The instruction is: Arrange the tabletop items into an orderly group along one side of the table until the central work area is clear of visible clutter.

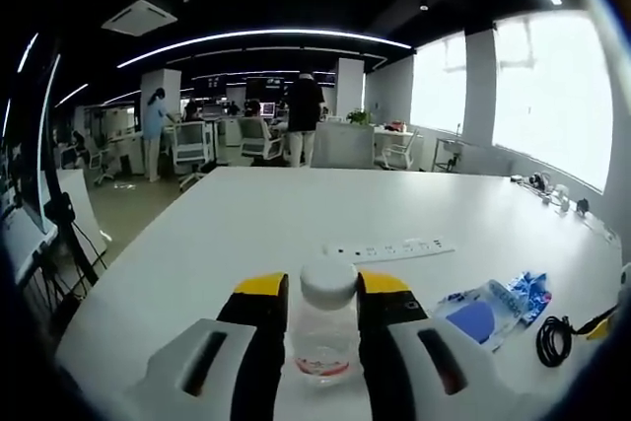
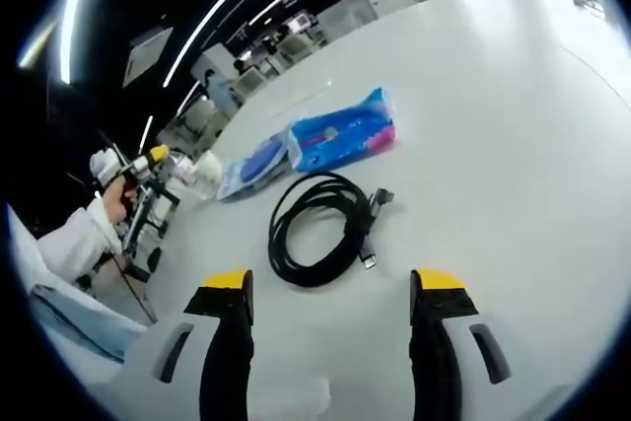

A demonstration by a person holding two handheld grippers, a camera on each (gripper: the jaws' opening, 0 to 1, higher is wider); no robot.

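A small clear bottle with a white cap sits between the yellow-tipped jaws of my left gripper, which is shut on it just over the white table. To its right lie a blue-and-clear pouch and a coiled black cable. In the right gripper view my right gripper is open with nothing between its jaws, a short way in front of the cable coil. Beyond the coil lie a blue tissue pack and the pouch. The left gripper shows at far left, held by a white-sleeved hand.
A white power strip lies on the table beyond the bottle. Small items sit along the far right edge by the windows. A black tripod stands off the table's left side. People and office chairs fill the room behind.
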